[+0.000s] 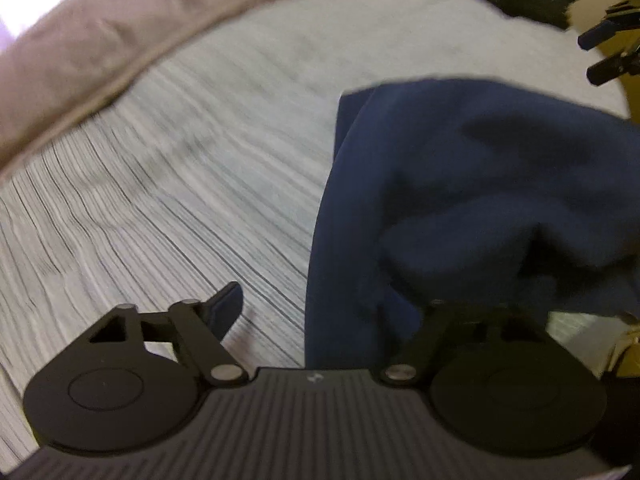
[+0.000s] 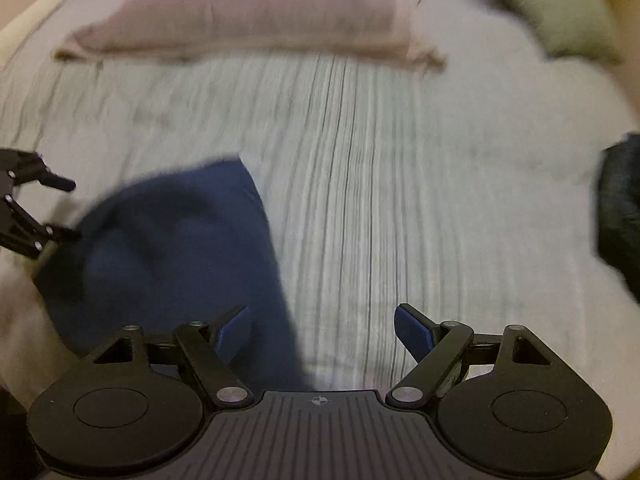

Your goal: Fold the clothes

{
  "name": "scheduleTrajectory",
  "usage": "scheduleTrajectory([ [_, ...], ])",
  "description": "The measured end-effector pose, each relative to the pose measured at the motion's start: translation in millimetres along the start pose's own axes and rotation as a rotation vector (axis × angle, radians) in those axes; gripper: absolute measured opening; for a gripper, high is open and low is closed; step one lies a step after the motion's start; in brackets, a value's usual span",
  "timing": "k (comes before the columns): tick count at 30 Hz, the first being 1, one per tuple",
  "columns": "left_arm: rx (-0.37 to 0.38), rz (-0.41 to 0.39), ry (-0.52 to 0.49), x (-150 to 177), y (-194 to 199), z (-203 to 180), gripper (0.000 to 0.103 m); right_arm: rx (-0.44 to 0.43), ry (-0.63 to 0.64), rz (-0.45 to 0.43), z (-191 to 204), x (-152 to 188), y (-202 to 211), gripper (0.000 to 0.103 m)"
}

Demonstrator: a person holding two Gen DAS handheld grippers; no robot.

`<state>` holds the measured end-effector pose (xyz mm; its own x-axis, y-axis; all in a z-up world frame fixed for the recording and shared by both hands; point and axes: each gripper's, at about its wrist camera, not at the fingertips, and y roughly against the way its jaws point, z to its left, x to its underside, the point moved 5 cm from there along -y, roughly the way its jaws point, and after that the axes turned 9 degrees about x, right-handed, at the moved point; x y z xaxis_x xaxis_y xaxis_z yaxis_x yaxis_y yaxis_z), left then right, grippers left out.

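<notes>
Left wrist view, left tongs [image 1: 332,312]: I see one finger [image 1: 228,308] bare over the sheet; the other is hidden behind navy cloth, so I cannot tell their state.
Right tongs [image 2: 322,330]: spread wide, pinching nothing.
Navy garment [image 2: 176,248]: bunched on the striped bed sheet [image 2: 380,200], to the left of my right tongs and to the right of my left ones, long axis running away toward the pillow [image 2: 248,12].
Nearer hand: I judge the left, touching or just beside the cloth.
Dark garment [image 2: 620,208]: well apart, far right.
</notes>
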<state>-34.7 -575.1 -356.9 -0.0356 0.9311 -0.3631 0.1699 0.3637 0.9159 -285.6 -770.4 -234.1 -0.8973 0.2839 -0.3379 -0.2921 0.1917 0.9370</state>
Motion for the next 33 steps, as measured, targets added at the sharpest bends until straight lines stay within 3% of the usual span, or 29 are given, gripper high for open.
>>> scheduleTrajectory([
  [3,-0.01,0.043,0.038,-0.8,-23.2,-1.9,0.055,-0.123,0.012,0.029,-13.2,-0.6,-45.9,0.082],
  [6,-0.001,0.079,0.057,-1.8,-32.3,-9.3,0.027,-0.236,0.02,0.045,-10.6,-2.0,-73.6,0.082],
  [7,0.0,0.086,0.051,-2.3,-28.9,-12.4,0.008,-0.269,0.025,0.047,-5.8,-3.5,-78.3,0.082],
  [8,0.0,0.094,0.045,-2.7,-25.5,-15.5,0.005,-0.302,0.03,0.049,-1.0,-5.1,-82.9,0.082],
  [9,0.0,0.102,0.039,-3.2,-22.0,-18.5,0.005,-0.335,0.039,0.055,7.7,-3.3,-81.9,0.081],
  [12,-0.001,0.091,0.025,0.0,10.8,-20.2,0.004,-0.407,0.074,0.061,38.4,9.7,-67.8,0.066],
  [15,0.006,0.081,0.033,9.8,52.8,-17.1,0.005,-0.467,0.114,0.059,71.3,26.7,-48.2,0.067],
  [20,0.028,0.186,0.007,66.4,91.7,-21.5,0.005,-0.57,0.221,0.058,129.1,64.4,-13.2,0.067],
  [22,0.042,0.212,0.017,94.4,98.5,-24.4,0.005,-0.565,0.136,0.016,120.0,59.7,-3.4,0.067],
  [25,0.054,0.218,0.029,123.8,102.0,-28.4,0.005,-0.47,0.007,-0.071,87.8,44.0,-0.8,0.067],
  [28,0.062,0.207,0.049,143.5,101.7,-29.9,0.005,-0.35,0.031,-0.089,72.9,28.3,-21.5,0.067],
  [30,0.062,0.189,0.056,152.2,104.3,-32.7,0.005,-0.315,0.096,-0.073,81.8,21.4,-44.8,0.067],
  [33,0.061,0.168,0.082,161.7,111.8,-35.7,0.005,-0.356,0.202,-0.031,104.1,13.2,-76.6,0.067],
])
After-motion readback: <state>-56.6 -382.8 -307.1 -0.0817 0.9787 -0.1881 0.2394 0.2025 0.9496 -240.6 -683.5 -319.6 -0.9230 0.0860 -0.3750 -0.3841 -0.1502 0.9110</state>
